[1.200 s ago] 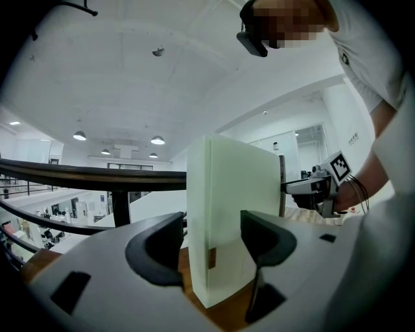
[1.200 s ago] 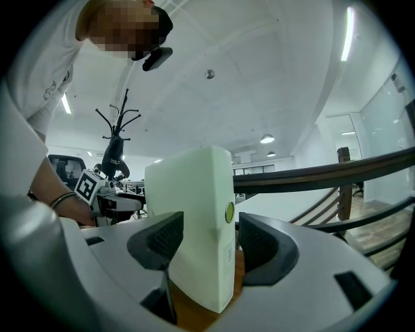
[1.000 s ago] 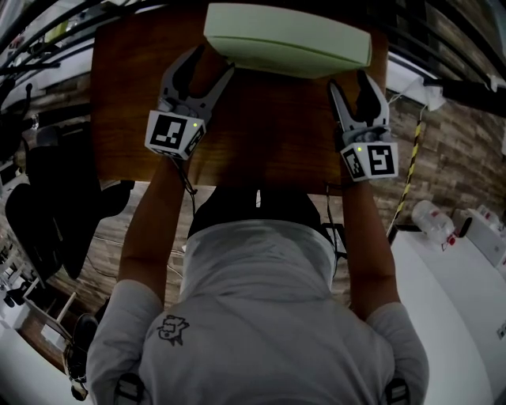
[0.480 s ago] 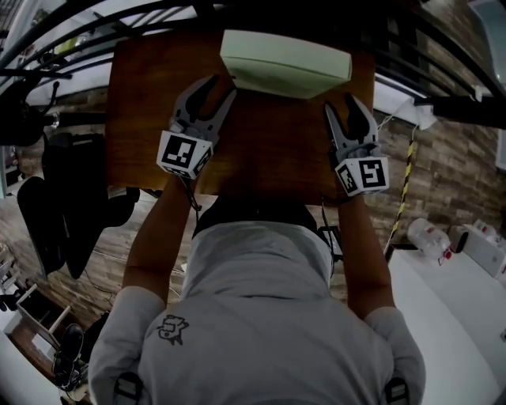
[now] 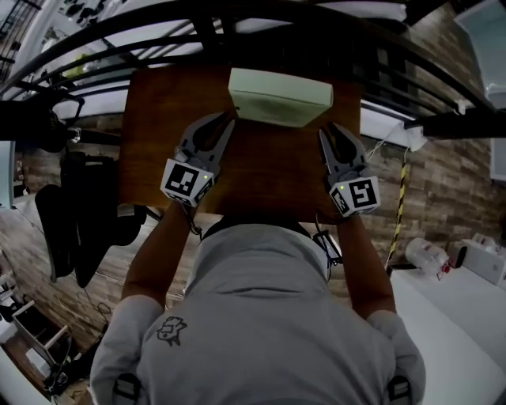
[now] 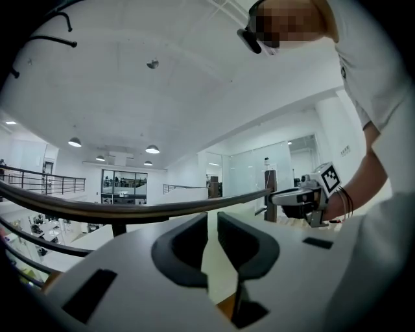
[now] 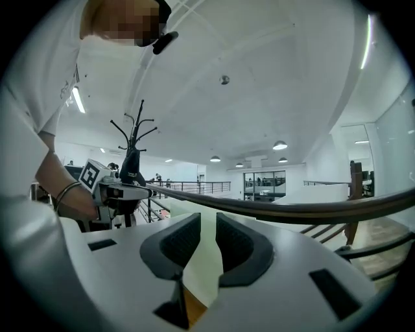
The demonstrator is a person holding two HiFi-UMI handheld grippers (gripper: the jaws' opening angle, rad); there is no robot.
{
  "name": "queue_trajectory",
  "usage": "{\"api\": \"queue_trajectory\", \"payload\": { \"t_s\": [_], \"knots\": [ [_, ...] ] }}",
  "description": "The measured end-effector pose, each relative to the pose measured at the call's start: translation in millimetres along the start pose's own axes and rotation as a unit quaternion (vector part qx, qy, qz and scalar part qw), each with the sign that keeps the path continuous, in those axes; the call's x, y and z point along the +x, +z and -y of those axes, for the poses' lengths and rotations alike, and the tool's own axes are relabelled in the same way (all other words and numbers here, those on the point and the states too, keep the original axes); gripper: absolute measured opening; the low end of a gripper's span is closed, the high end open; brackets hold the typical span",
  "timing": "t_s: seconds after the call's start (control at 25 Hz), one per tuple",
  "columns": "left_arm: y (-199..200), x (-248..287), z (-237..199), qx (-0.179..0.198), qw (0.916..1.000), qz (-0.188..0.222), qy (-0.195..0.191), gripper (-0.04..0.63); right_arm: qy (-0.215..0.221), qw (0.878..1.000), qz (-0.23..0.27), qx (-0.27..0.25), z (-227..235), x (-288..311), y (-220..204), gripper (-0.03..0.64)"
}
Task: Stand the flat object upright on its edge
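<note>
The pale green flat object stands at the far middle of the wooden table, showing a light upper face and a shaded near face. My left gripper lies just short of the object's left end, not touching it. My right gripper sits off its right end, also apart. Both pairs of jaws are closing, with only a narrow gap left and nothing between them. The left gripper view shows my left gripper with pale green beyond the slit. The right gripper view shows the same for my right gripper.
Dark railing bars arc over the table's far side. Black garments hang at the left beside the table. A white counter with a bottle is at the right. A striped cable runs down past the table's right edge.
Both grippers have drawn back from the object's ends toward the person, and their wide jaws have narrowed to slits. The head camera has risen, so the table looks smaller.
</note>
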State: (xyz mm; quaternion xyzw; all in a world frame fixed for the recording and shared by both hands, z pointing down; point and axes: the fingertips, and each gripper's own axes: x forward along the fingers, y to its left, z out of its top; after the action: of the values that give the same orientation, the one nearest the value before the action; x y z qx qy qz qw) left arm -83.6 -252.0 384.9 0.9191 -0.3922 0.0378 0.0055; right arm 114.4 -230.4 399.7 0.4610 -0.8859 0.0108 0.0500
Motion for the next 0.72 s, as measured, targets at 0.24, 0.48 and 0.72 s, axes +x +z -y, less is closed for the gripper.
{"api": "queue_trajectory", "payload": {
  "t_s": [0.24, 0.48, 0.72],
  "knots": [
    [36, -10, 9, -0.004, 0.9998, 0.017, 0.006, 0.017, 0.019, 1.0, 0.009, -0.005, -18, -7, 34, 0.064],
    [53, -24, 19, -0.021, 0.9997, 0.012, 0.008, 0.012, 0.044, 0.999, 0.006, 0.006, -50, -7, 48, 0.035],
    [60, -35, 27, -0.022, 0.9997, 0.008, 0.001, 0.012, 0.046, 0.999, 0.02, 0.012, -65, -14, 67, 0.035]
  ]
}}
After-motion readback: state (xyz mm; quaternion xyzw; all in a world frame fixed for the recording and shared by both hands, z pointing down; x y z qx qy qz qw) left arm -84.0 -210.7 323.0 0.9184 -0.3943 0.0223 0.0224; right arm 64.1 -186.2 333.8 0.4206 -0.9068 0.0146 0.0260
